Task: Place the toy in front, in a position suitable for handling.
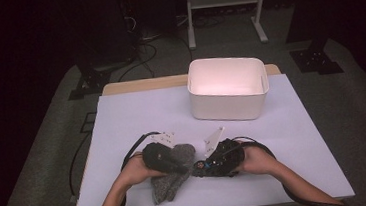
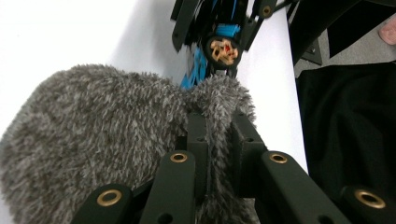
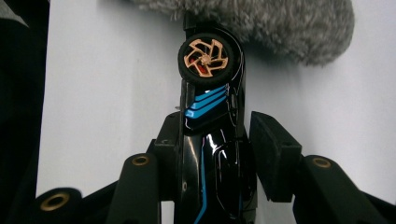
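Grey fuzzy cloth (image 1: 173, 171) lies on lavender table sheet (image 1: 122, 118), dark room around

The white tub (image 1: 228, 90) stands at the counter's (image 1: 122, 123) far right, well apart from both hands. Between it and the grey furry cloth (image 1: 173, 176) the counter lies open; so does the left side.

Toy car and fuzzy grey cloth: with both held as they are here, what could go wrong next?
The right gripper has the glossy black toy car between its jaws, one pad apparently not pressing the body, so the car may slip or twist. The left gripper pinches just a fold of the fuzzy grey cloth, which could pull free. The car's front wheel sits right at the fuzz and may snag it.
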The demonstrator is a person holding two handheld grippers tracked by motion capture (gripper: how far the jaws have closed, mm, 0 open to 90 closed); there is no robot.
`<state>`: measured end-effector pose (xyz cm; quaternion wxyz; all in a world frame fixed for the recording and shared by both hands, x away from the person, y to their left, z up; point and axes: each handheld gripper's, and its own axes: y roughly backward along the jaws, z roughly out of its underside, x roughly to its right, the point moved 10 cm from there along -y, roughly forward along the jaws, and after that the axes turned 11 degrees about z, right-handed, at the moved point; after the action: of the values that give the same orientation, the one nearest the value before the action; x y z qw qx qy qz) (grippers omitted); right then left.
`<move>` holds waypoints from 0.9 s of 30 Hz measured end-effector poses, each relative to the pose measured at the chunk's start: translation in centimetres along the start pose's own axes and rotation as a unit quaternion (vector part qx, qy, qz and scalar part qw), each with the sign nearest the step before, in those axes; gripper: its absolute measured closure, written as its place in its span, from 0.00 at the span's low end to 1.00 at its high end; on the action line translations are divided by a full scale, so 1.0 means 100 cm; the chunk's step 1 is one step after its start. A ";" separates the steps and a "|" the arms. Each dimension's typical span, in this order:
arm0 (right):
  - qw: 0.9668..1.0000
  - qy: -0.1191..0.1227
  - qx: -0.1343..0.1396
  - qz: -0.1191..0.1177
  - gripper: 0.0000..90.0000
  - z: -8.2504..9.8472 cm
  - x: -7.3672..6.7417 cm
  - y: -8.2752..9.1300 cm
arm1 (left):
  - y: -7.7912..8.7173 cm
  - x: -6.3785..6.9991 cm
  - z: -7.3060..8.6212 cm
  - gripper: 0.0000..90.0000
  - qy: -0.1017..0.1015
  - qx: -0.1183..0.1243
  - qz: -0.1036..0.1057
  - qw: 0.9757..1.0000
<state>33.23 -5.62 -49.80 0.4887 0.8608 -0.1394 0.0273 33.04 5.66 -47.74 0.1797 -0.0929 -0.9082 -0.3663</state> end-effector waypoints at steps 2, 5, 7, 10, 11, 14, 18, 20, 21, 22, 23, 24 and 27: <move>1.000 -0.002 0.009 -0.004 0.63 -0.004 -0.001 -0.001 | 0.002 0.003 -0.004 0.90 -0.006 -0.002 -0.003 1.000; 1.000 -0.003 0.025 -0.001 0.63 -0.011 0.000 -0.001 | 0.012 0.007 -0.011 0.90 -0.014 0.005 -0.007 1.000; 0.999 -0.011 0.044 -0.006 0.63 -0.019 0.001 0.000 | 0.019 0.012 -0.018 0.90 -0.021 0.009 -0.012 1.000; 0.997 -0.017 0.069 -0.004 0.63 -0.029 0.002 0.003 | 0.029 0.017 -0.030 0.90 -0.032 0.011 -0.020 0.999; 0.997 -0.019 0.075 -0.004 0.63 -0.031 0.002 0.003 | 0.030 0.019 -0.034 0.90 -0.037 0.008 -0.021 0.999; 0.996 -0.024 0.086 -0.002 0.63 -0.031 0.003 0.007 | 0.030 0.021 -0.041 0.90 -0.047 -0.001 -0.025 0.999; 0.994 -0.032 0.100 0.007 0.63 -0.019 0.005 0.013 | 0.030 0.019 -0.039 0.90 -0.041 0.010 -0.021 0.999; 0.992 -0.046 0.115 0.008 0.63 -0.014 0.007 0.019 | 0.029 0.012 -0.032 0.90 -0.031 0.010 -0.020 0.999; 0.992 -0.049 0.116 0.009 0.63 -0.012 0.007 0.020 | 0.027 0.010 -0.029 0.90 -0.024 0.010 -0.019 0.999; 0.992 -0.049 0.115 0.015 0.63 -0.009 0.008 0.020 | 0.025 0.008 -0.028 0.90 -0.020 0.010 -0.016 1.000; 0.991 -0.054 0.119 0.014 0.63 -0.009 0.008 0.021 | 0.024 0.007 -0.027 0.90 -0.020 0.011 -0.014 1.000; 0.991 -0.054 0.124 0.012 0.63 -0.010 0.008 0.021 | 0.023 0.008 -0.028 0.90 -0.020 0.013 -0.012 1.000; 0.989 -0.055 0.138 0.010 0.63 -0.015 0.007 0.021 | 0.030 0.012 -0.033 0.90 -0.025 0.026 -0.007 0.999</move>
<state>33.50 -5.51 -47.09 0.3562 0.9189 -0.1696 0.0044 33.72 5.59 -43.20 0.1567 -0.0909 -0.9221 -0.3418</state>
